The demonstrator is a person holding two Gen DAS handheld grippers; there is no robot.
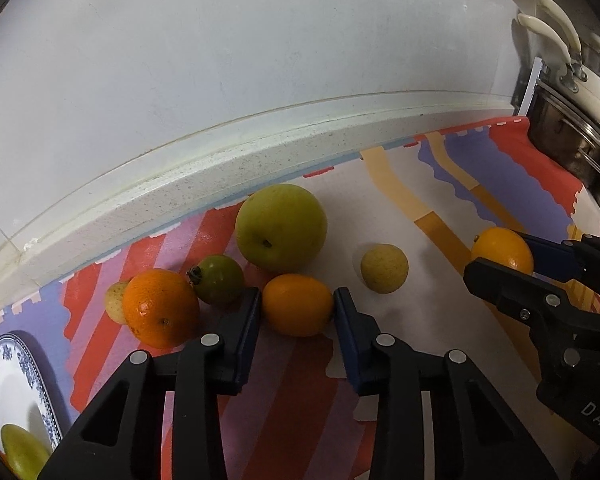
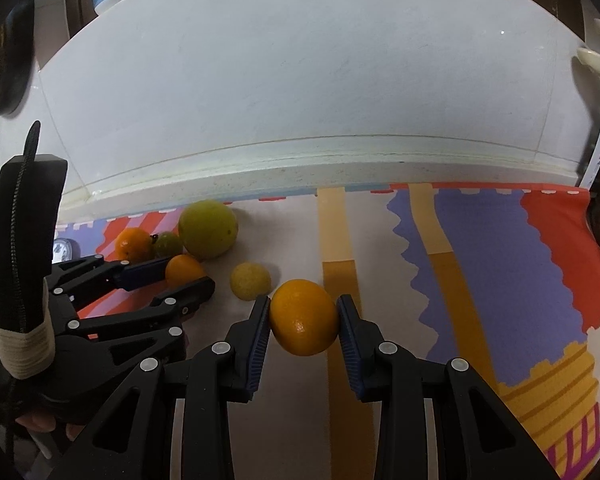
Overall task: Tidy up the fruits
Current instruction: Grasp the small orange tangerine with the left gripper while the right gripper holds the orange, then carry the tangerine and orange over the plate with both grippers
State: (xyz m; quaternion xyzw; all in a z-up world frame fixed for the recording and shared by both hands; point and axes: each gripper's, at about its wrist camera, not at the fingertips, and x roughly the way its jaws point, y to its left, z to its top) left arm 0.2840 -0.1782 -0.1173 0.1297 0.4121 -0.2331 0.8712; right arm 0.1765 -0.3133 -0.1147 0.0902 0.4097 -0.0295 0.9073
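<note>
Left fruit: a smooth oval orange citrus point(image 1: 297, 305) sits on the cloth between the jaws of the left gripper point(image 1: 296, 312); both pads touch its sides, so it reads as grasped, though how firmly I cannot tell.
Right fruit: a second round orange citrus point(image 2: 304, 317) is pinched between the jaws of the right gripper point(image 2: 304, 320), pads pressed on either flank.
Neighbours: a large yellow-green apple point(image 1: 281, 227), a small green tomato-like fruit point(image 1: 219, 279), a deep-orange mandarin point(image 1: 161, 308) and a small pale yellow round fruit point(image 1: 384, 268) lie close by on the cloth.
Destination, likely: a blue-and-white patterned plate point(image 1: 4, 364) at far left, already holding a green fruit point(image 1: 22, 454).
Doing it well: lift each citrus straight up before travelling, so the clustered neighbours are not nudged; keep the squeeze light, the skins are slick and round.
Surface: table under a striped red, purple and cream cloth point(image 2: 480, 280).
Room: white wall, speckled backsplash ledge point(image 1: 260, 160), stacked steel pots point(image 1: 580, 92) at right.
</note>
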